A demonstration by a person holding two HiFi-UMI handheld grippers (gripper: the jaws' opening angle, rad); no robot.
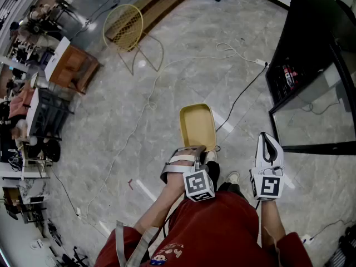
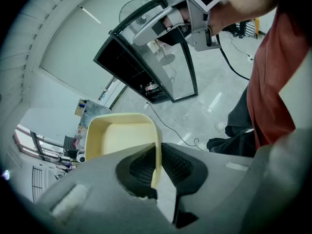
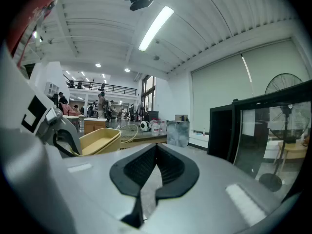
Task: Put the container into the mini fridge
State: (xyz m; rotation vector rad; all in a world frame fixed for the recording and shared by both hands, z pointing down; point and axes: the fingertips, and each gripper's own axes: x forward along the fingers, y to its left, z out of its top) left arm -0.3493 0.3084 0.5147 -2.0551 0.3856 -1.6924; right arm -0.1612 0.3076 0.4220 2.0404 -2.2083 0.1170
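Note:
A shallow yellow container (image 1: 197,125) is held out over the floor, and my left gripper (image 1: 192,152) is shut on its near rim. In the left gripper view the rim of the container (image 2: 119,140) runs between the pads of that left gripper (image 2: 156,167), which tilts steeply down. My right gripper (image 1: 268,141) stands to the right, shut and empty; in its own view the right gripper (image 3: 156,152) has its jaws meeting with nothing between them. The black mini fridge (image 1: 311,49) stands at the right with its glass door (image 1: 314,118) swung open.
A yellow wire chair (image 1: 125,26) stands at the back. Cables (image 1: 150,93) trail across the marble floor toward the fridge. Wooden furniture (image 1: 72,65) and cluttered tables line the left side. The person's shoes (image 1: 232,177) are below the grippers.

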